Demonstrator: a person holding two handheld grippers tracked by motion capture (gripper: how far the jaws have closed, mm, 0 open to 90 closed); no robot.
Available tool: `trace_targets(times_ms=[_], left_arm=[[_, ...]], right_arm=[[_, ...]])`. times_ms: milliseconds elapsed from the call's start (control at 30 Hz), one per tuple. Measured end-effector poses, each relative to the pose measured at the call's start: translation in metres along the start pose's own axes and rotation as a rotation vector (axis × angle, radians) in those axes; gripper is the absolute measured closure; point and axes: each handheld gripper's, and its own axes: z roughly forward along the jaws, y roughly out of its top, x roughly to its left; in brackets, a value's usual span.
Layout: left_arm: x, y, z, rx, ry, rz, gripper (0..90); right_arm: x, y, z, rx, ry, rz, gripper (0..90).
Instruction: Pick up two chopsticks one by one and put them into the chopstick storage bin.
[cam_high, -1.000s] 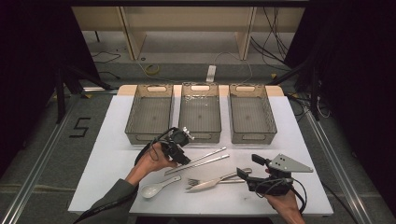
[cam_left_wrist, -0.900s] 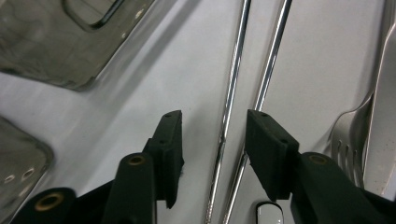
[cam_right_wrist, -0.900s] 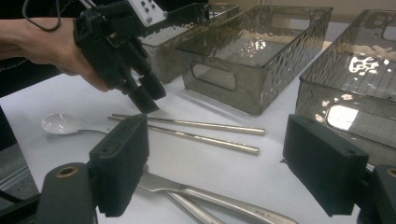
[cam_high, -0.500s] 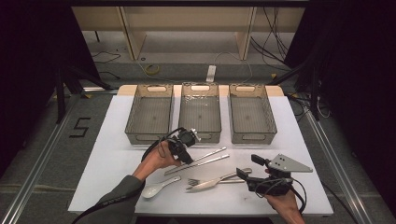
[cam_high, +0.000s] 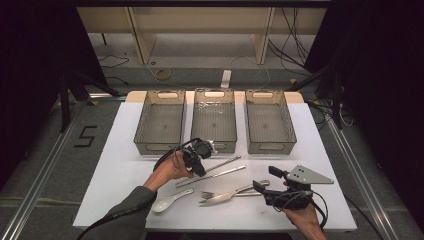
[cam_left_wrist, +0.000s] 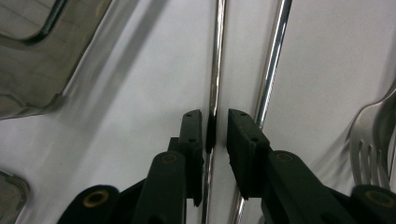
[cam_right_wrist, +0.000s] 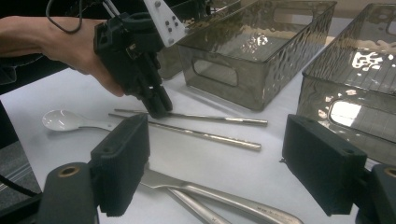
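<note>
L gripper (cam_high: 200, 167) down on table, jaws clenched on far metal chopstick (cam_left_wrist: 215, 74); 2nd chopstick (cam_left_wrist: 271, 70) just beside. R gripper (cam_right_wrist: 219, 163) released, jaws wide, above knife (cam_right_wrist: 224, 198) near fork (cam_high: 210, 194).

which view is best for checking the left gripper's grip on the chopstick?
Left gripper view: the left gripper has its jaws closed around one metal chopstick, the second chopstick lying just outside. The right gripper view shows those jaws meeting the rod from the side; the high view shows the hand hiding the contact.
</note>
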Motion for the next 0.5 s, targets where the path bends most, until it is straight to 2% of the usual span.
trace_targets(times_ms=[333,500], left_arm=[[-0.0027,0.0032,0.0013,0.024,0.023,0.017,81.1],[-0.0063,0.0044,0.0014,0.038,0.041,0.059,84.4]], right_arm=[[0.0001,-0.0002,0.0014,0.008,0.004,0.004,24.6],[-0.0006,-0.0004,0.0026,0.012,0.004,0.008,24.7]])
